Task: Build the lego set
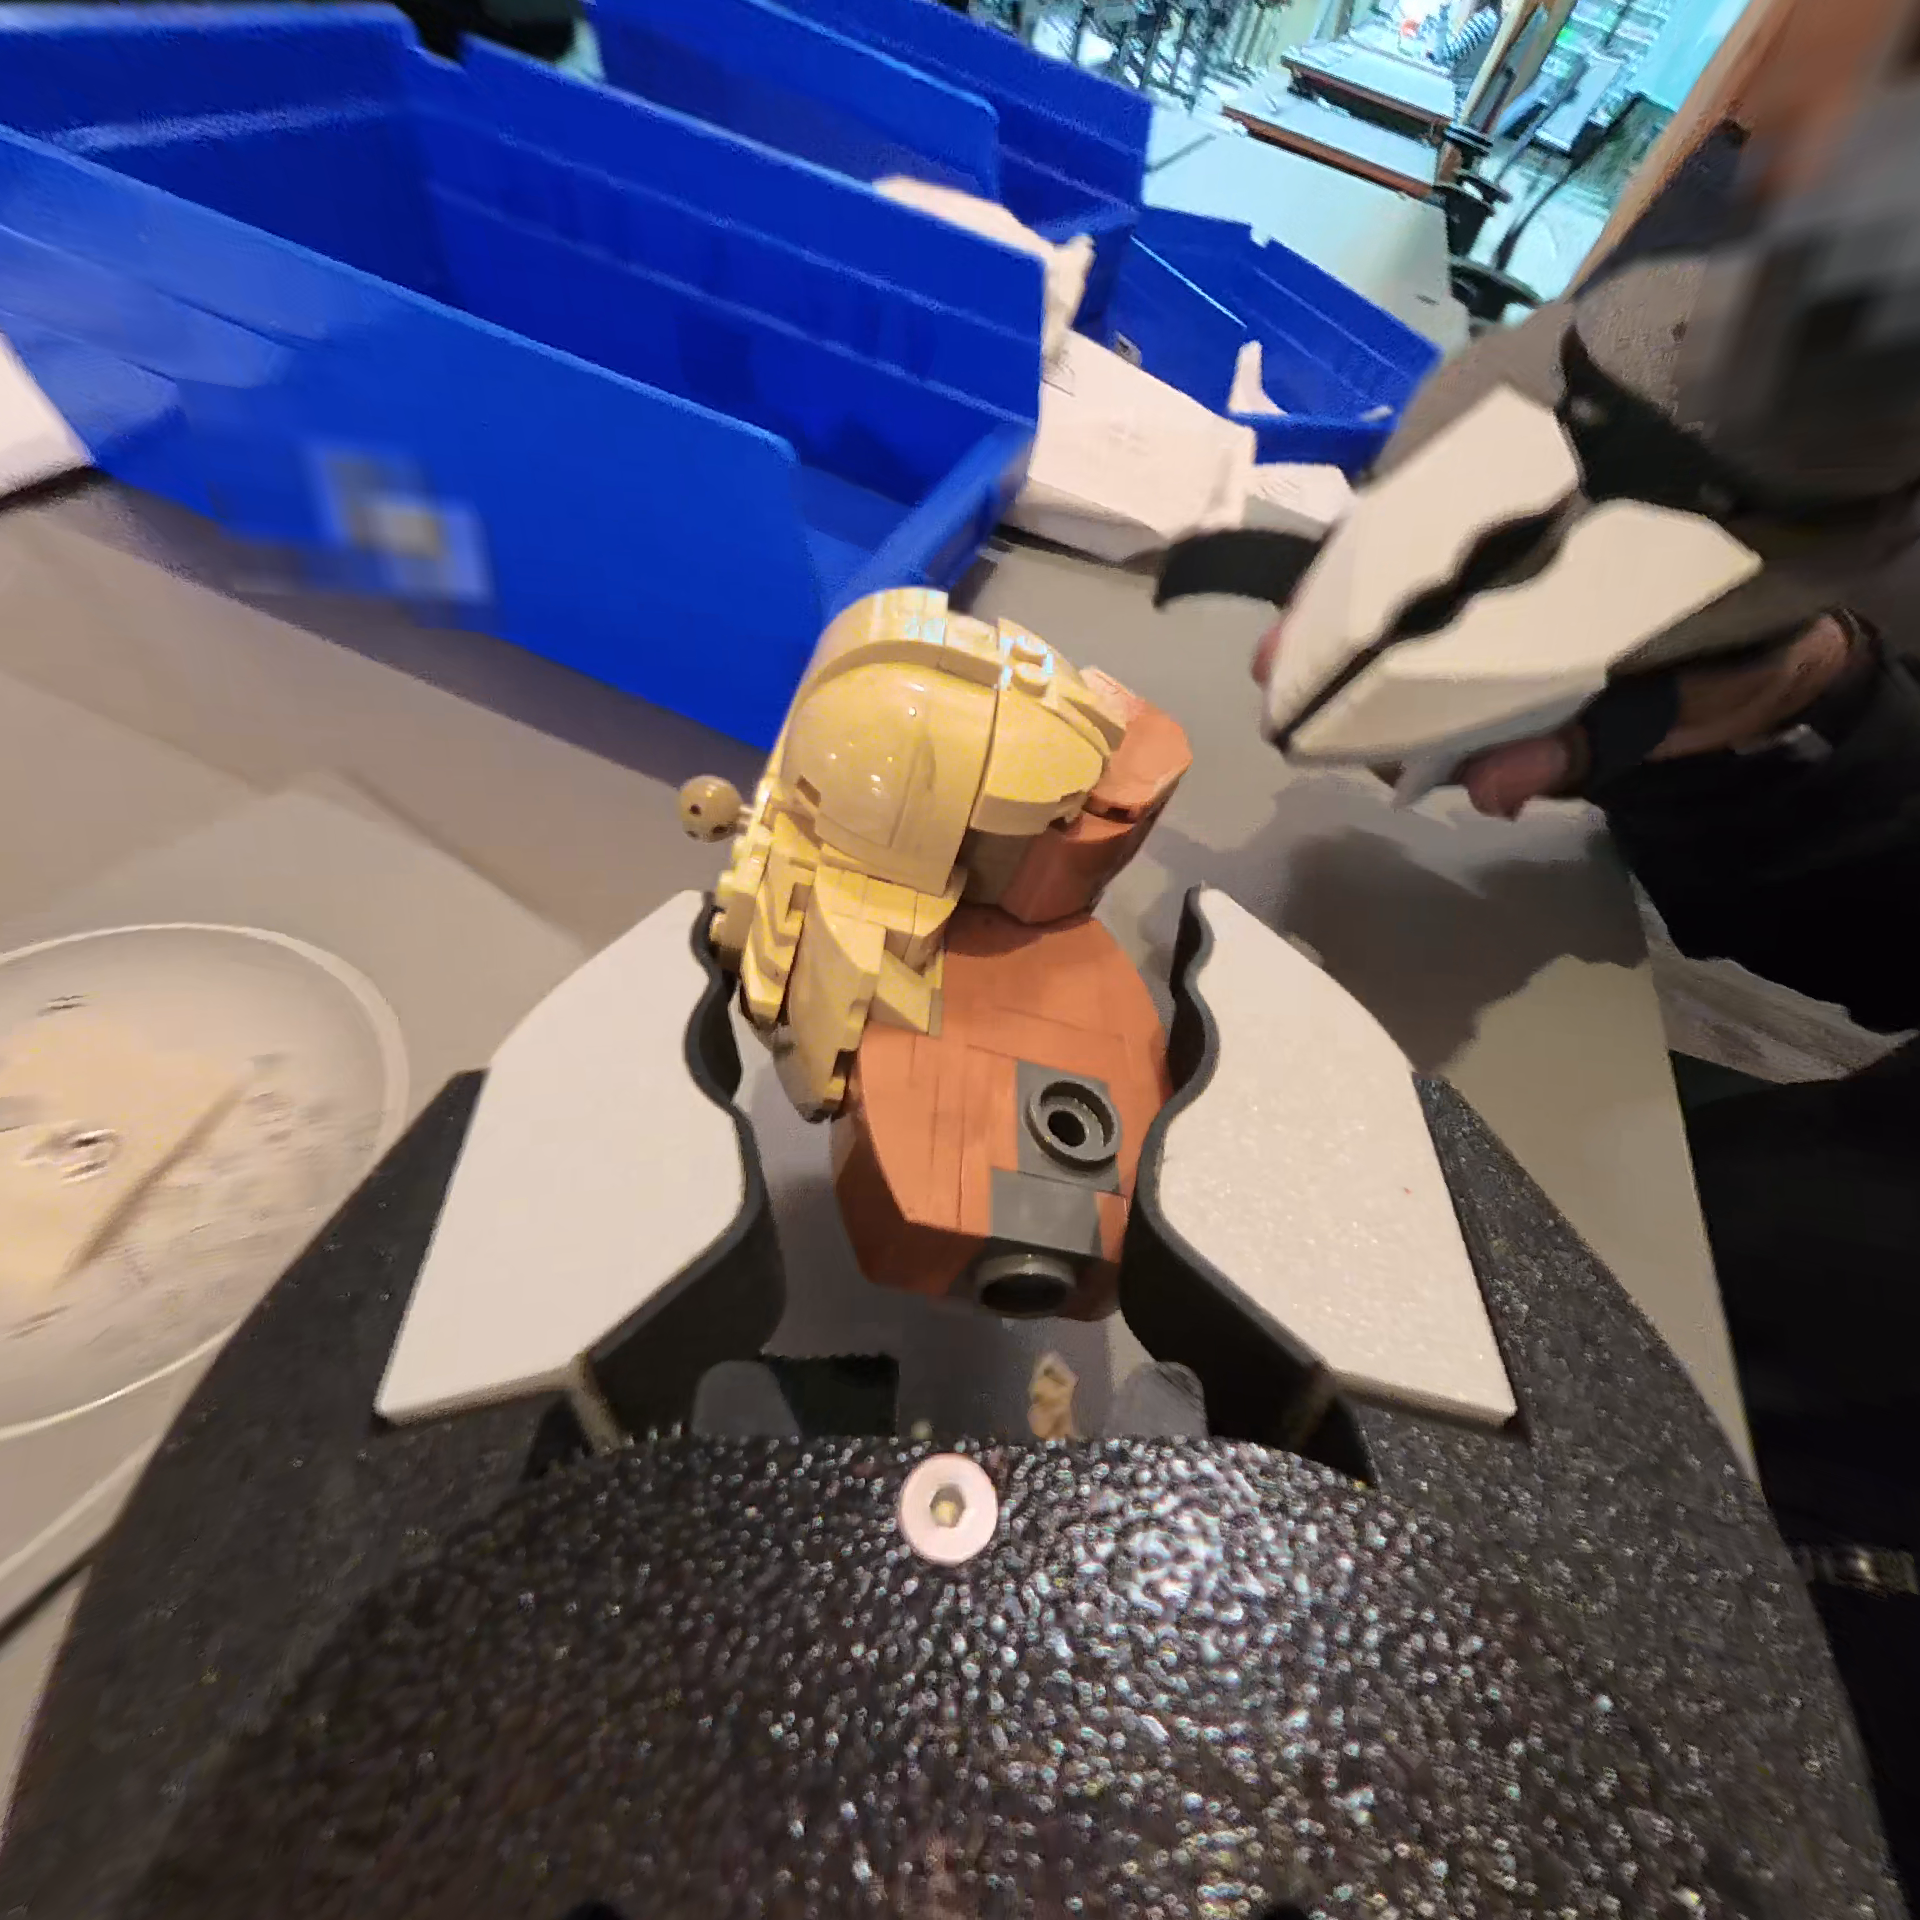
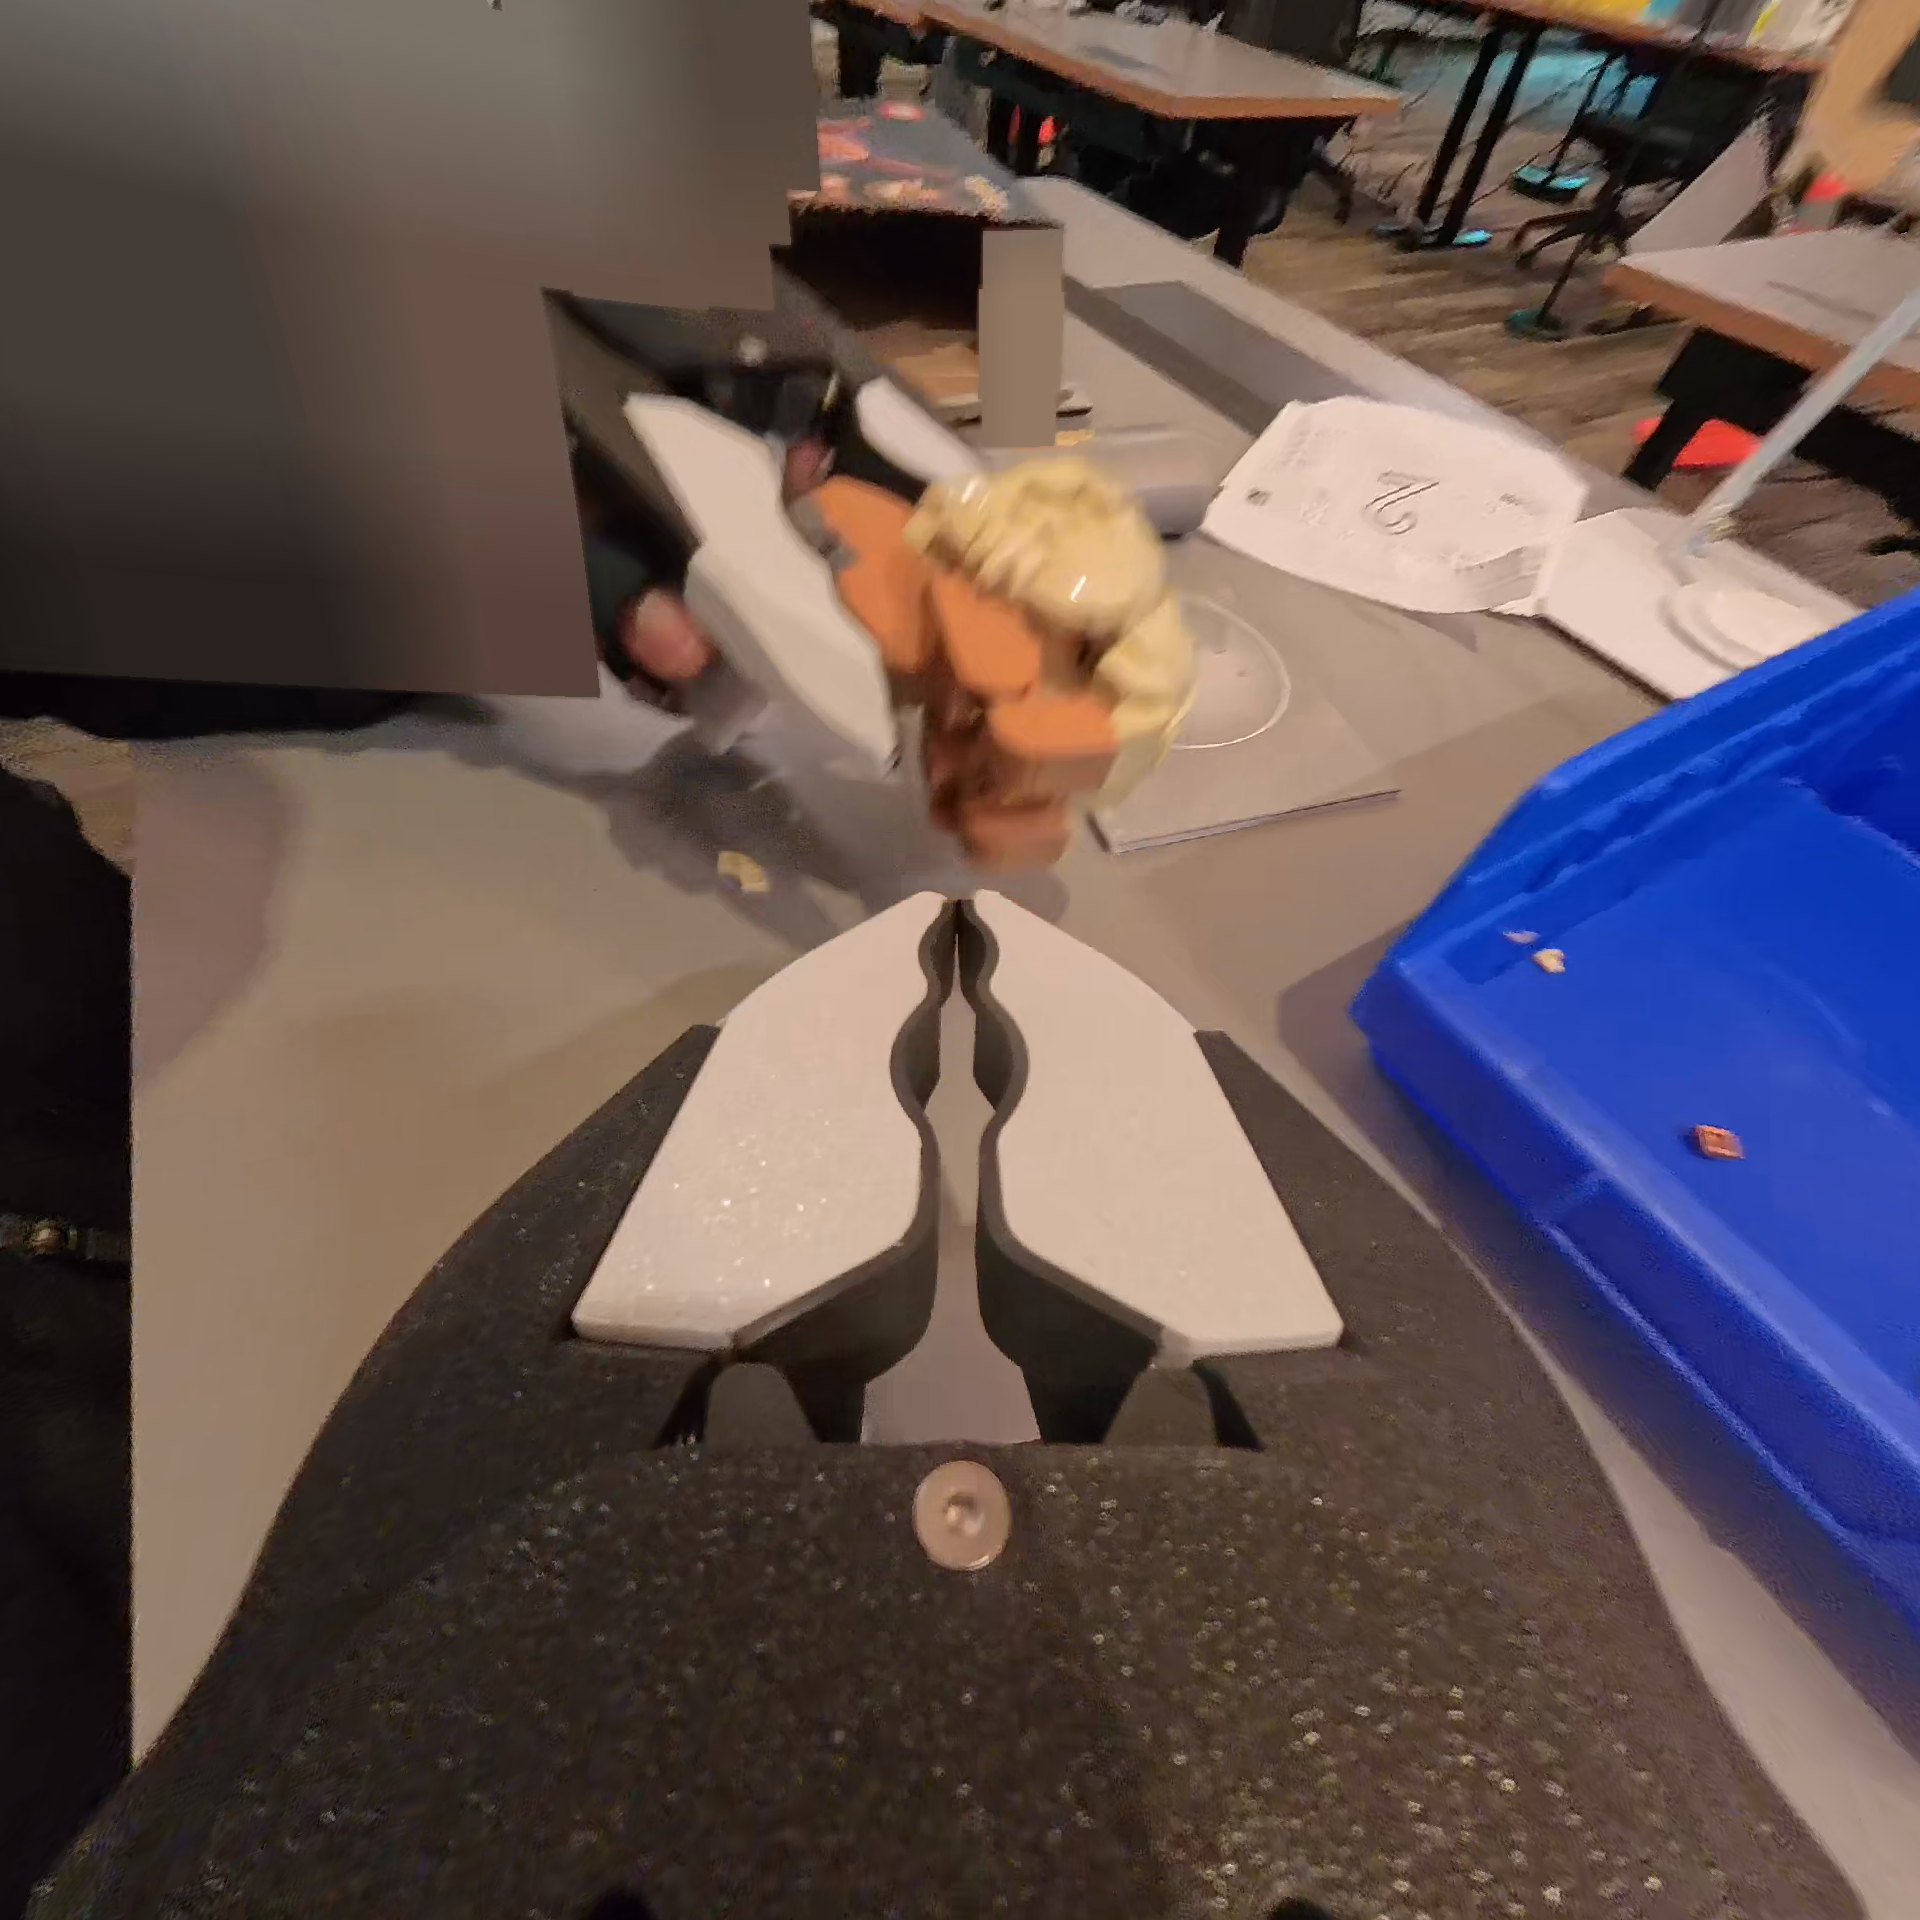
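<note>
Two grippers share the grey table (image 1: 312,727); the left gripper (image 1: 951,925) grasps a brick-built figure (image 1: 966,935), tan above and brown below, its fingers (image 1: 623,1091) spread wide and pressing the model's two sides, lifted clear of the table; the right gripper (image 2: 958,920) is clenched with nothing between its tips, and in the left view sits at two o'clock of the figure, near but apart; blue bins (image 1: 520,364) stand at eleven o'clock; a clear round dish (image 1: 156,1143) lies at nine o'clock; a small tan piece (image 2: 743,871) rests on the table.
</note>
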